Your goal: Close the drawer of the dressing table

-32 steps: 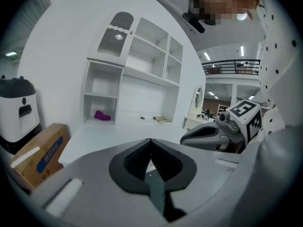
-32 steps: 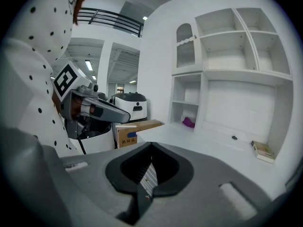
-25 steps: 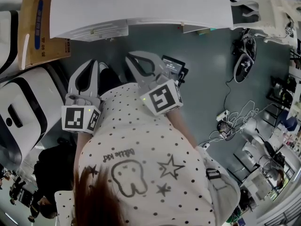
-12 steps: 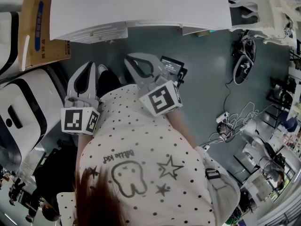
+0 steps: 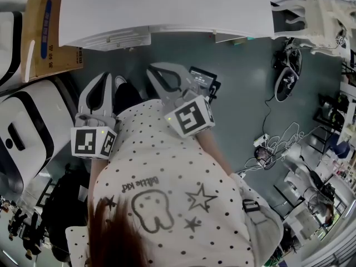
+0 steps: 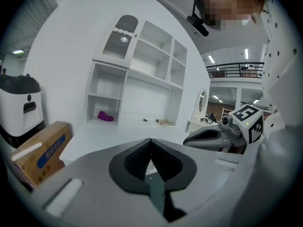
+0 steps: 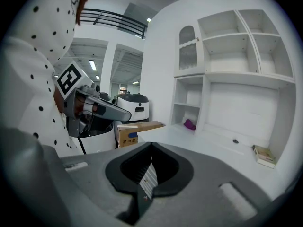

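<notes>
The white dressing table [image 5: 167, 4] fills the top of the head view. A drawer front [image 5: 114, 38] juts a little from under its near edge. Both grippers hover short of that edge and touch nothing. My left gripper [image 5: 104, 77] is shut and empty, and its jaws meet at the tip in the left gripper view [image 6: 150, 141]. Just to its right, my right gripper [image 5: 157, 71] is also shut and empty, tips together in the right gripper view [image 7: 151, 145]. The table's shelf unit [image 6: 142, 84] rises behind the top.
A cardboard box [image 5: 47, 29] and a white machine [image 5: 22, 132] stand left of the table. A purple thing [image 6: 105, 116] lies in a shelf bay and a small book [image 7: 263, 156] on the tabletop. Shoes [image 5: 288, 74] and cables [image 5: 272, 143] lie on the floor at right.
</notes>
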### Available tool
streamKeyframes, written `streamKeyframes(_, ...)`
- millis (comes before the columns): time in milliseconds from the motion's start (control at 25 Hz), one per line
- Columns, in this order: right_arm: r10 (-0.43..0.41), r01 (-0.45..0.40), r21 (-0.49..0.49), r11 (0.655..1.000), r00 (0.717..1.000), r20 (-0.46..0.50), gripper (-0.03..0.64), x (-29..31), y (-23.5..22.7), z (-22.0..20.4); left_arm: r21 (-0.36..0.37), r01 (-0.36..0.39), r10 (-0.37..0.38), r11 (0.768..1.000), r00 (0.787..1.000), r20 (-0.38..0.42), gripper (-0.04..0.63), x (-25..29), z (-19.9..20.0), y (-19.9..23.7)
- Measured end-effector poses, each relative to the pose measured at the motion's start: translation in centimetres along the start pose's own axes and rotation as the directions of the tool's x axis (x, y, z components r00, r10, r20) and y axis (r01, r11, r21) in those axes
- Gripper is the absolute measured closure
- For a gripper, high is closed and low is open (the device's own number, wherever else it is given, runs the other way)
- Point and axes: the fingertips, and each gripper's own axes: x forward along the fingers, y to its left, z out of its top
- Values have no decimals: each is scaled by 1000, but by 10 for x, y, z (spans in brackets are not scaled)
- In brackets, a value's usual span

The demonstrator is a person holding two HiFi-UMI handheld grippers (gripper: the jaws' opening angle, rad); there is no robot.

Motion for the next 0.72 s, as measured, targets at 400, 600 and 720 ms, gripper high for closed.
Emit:
streamKeyframes(400,-1,1,15,1000,1000,-2,618,0,-2,-3,-14,-7,8,1000,1000,2,601,1,-1,2)
streamKeyframes(600,4,-4,7,1000,1000,-3,618,0,-1,-2,-23,-12,12,1000,1000,11,601,-1,1,3)
streamKeyframes(720,3,-3,11,1000,1000,-3,618,-1,-2,-2,-28,-19,20,999,1000,22,601,-2,2,4)
